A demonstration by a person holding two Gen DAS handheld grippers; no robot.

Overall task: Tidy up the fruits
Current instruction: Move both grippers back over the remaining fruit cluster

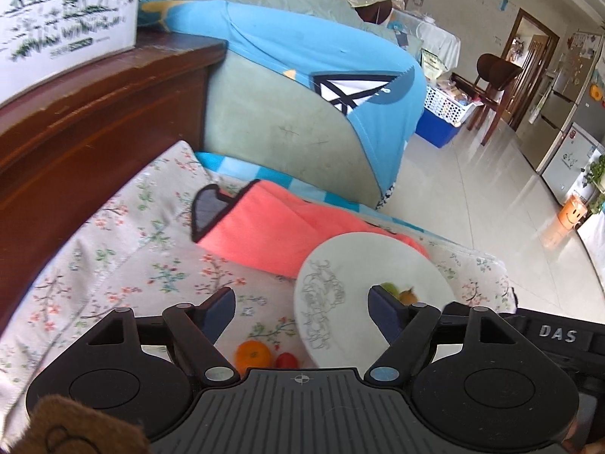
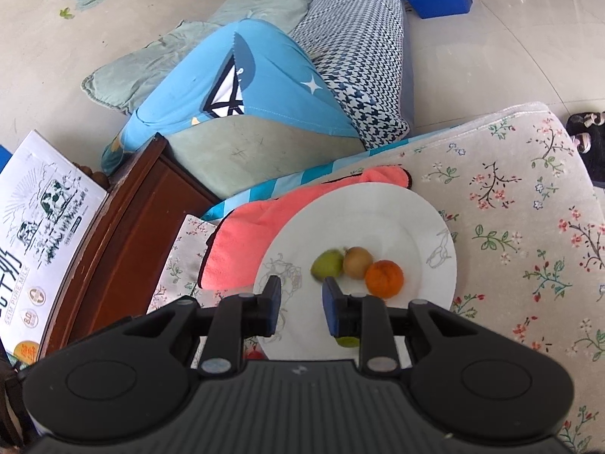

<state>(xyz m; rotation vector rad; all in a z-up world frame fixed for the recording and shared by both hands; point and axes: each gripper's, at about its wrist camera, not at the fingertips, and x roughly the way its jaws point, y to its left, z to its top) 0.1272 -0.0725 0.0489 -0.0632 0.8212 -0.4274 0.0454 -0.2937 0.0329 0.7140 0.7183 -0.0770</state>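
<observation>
A white plate (image 2: 397,215) lies on a floral cushion; it also shows in the left wrist view (image 1: 340,261). On it sit a green pear (image 2: 326,263), a brown kiwi (image 2: 357,261) and an orange (image 2: 383,278). Another green fruit (image 2: 347,341) peeks out under my right gripper. My right gripper (image 2: 298,300) is open and empty just above the plate's near part. My left gripper (image 1: 300,312) is open and empty beside the plate. An orange (image 1: 253,355) and a red fruit (image 1: 286,360) lie on the cushion below it.
A pink towel (image 1: 272,223) lies under the plate's far side. A dark wooden frame (image 1: 94,113) with a milk carton box (image 1: 64,11) stands on the left. A blue and green sofa (image 1: 302,87) lies beyond. Tiled floor (image 1: 491,189) is to the right.
</observation>
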